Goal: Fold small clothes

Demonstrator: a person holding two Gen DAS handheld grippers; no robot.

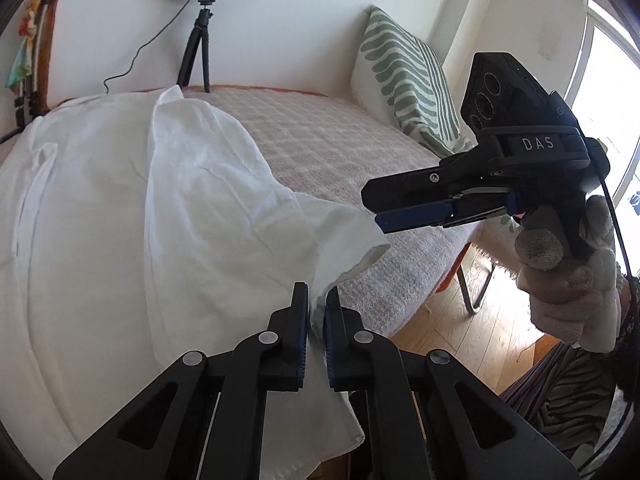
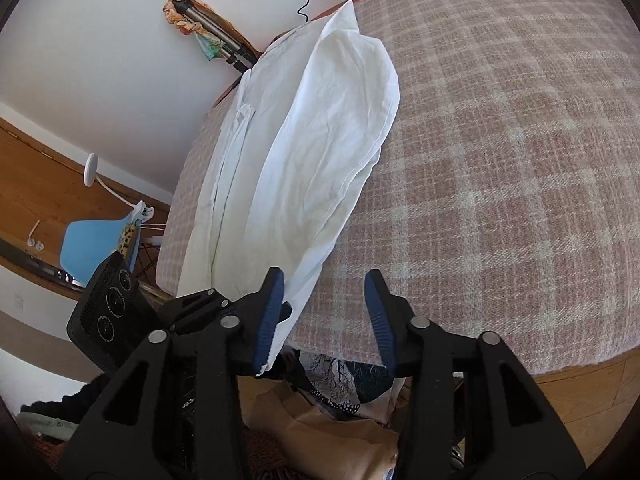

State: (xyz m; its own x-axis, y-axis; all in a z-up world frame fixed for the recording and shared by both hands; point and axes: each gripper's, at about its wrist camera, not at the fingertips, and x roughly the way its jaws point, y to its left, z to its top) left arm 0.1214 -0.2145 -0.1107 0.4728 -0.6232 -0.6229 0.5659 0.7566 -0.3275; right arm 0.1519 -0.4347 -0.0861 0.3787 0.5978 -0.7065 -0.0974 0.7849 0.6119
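Note:
A white shirt (image 1: pixel 180 200) lies spread on a pink checked blanket (image 1: pixel 340 148) over a bed. One sleeve (image 1: pixel 340 224) is lifted off the blanket near the bed's front edge. My left gripper (image 1: pixel 316 300) is shut on that sleeve's fabric, which runs up between its blue pads. In the right wrist view the shirt (image 2: pixel 320 140) stretches away from me. There my right gripper (image 2: pixel 325 280) stands open, the sleeve's edge hanging beside its left finger (image 2: pixel 272 312) and nothing pressed between the pads. From the left wrist view the right gripper (image 1: pixel 372 208) hovers just right of the cuff.
A green-striped pillow (image 1: pixel 408 80) leans on the wall at the back right. A ring light on a tripod (image 1: pixel 200 40) stands behind the bed. A gloved hand (image 1: pixel 568 272) holds the right gripper over wooden floor (image 1: pixel 460 320). A blue chair (image 2: pixel 92 248) stands at left, tan clothes (image 2: pixel 340 432) below.

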